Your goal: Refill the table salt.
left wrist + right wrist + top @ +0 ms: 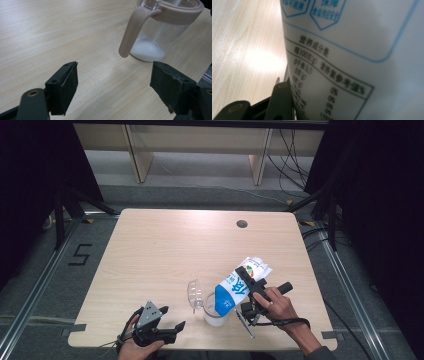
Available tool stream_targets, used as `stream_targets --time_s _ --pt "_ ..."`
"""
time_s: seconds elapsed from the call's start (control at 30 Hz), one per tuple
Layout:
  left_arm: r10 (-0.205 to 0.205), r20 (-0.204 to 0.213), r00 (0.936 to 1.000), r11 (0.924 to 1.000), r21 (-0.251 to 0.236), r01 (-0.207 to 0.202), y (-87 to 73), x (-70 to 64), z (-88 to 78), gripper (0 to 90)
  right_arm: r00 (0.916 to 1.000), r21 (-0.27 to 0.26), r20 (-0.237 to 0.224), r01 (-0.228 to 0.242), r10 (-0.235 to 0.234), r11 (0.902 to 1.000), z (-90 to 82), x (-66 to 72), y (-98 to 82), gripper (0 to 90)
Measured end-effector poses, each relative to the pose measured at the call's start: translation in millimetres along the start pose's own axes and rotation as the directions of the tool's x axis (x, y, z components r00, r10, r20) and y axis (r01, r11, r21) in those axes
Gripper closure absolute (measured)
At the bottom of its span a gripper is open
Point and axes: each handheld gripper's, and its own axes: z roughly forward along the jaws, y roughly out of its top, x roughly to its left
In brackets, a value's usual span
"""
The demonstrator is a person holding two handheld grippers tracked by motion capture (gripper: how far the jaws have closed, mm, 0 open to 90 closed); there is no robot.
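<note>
Your white-and-blue printed bag (235, 287) is tipped mouth-down over the clear jug with the beige rim (214, 310) near the tabletop's (165, 245) front edge, gripped by your right tool (250, 287). Pouring looks under way; next, tilt gently. Your left tool (159, 326) rests open, empty.

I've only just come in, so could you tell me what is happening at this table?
A person is pouring from a blue-and-white bag into a clear jar near the front of the wooden table. The right gripper is clamped on the bag, which is tipped mouth-down over the jar. White powder already covers the jar's bottom. The left gripper rests open on the table beside the jar, holding nothing. A clear lid lies just left of the jar.
</note>
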Motion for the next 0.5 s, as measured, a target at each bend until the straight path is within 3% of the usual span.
stream_targets --time_s 0.5 --pt "0.0 0.0 1.0 1.0 0.0 0.0 0.0 0.0 -0.1 21.7 0.9999 0.009 -0.011 0.005 -0.005 0.9999 -0.3 0.0 -0.3 54.5"
